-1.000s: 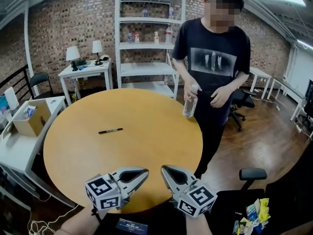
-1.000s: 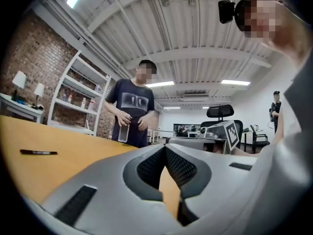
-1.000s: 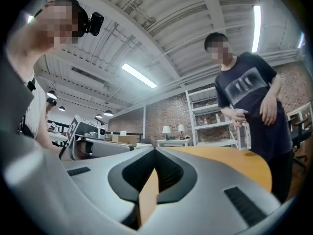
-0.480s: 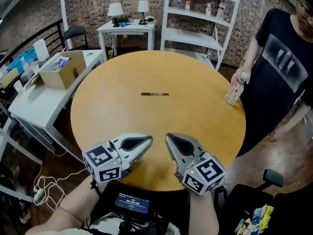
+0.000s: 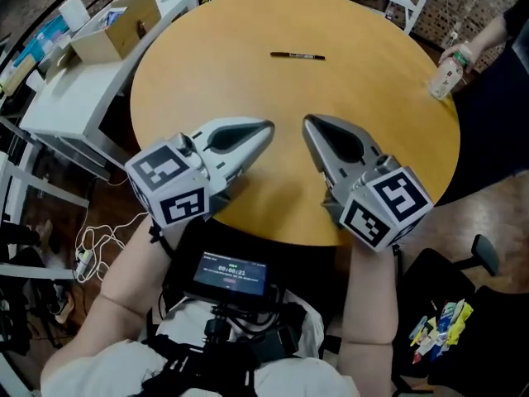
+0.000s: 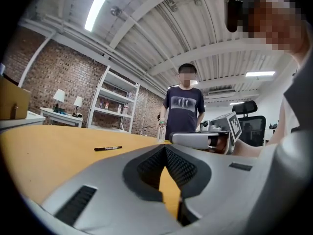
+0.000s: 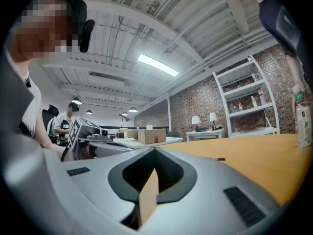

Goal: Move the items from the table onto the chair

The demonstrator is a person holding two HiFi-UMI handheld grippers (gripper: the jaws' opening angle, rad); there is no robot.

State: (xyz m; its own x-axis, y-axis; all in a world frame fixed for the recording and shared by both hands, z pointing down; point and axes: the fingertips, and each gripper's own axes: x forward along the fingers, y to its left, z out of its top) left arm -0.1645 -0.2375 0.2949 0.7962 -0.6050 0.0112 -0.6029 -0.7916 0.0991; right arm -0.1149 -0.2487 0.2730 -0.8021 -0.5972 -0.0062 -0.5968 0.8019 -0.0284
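A black marker [image 5: 296, 55] lies on the far part of the round wooden table [image 5: 380, 147]; it also shows in the left gripper view as the marker [image 6: 108, 148] and in the right gripper view as the marker [image 7: 215, 158]. At the table's right edge a person's hand holds a clear bottle [image 5: 446, 74], the bottle [image 7: 304, 124]. My left gripper [image 5: 266, 127] and right gripper [image 5: 309, 122] hover side by side over the near edge of the table, well short of the marker. Both are shut with nothing between their jaws.
A black office chair [image 5: 488, 255] stands at the lower right, with colourful packets [image 5: 438, 329] on its seat. A white side table [image 5: 66, 106] with a cardboard box [image 5: 120, 27] is at the left. The bottle's holder [image 6: 184, 109] stands behind the round table. Cables [image 5: 91, 246] lie on the floor.
The view has tilted down and closer to the table. Both grippers have moved forward over the near table edge, still shut. The person with the bottle now sits at the view's right edge.
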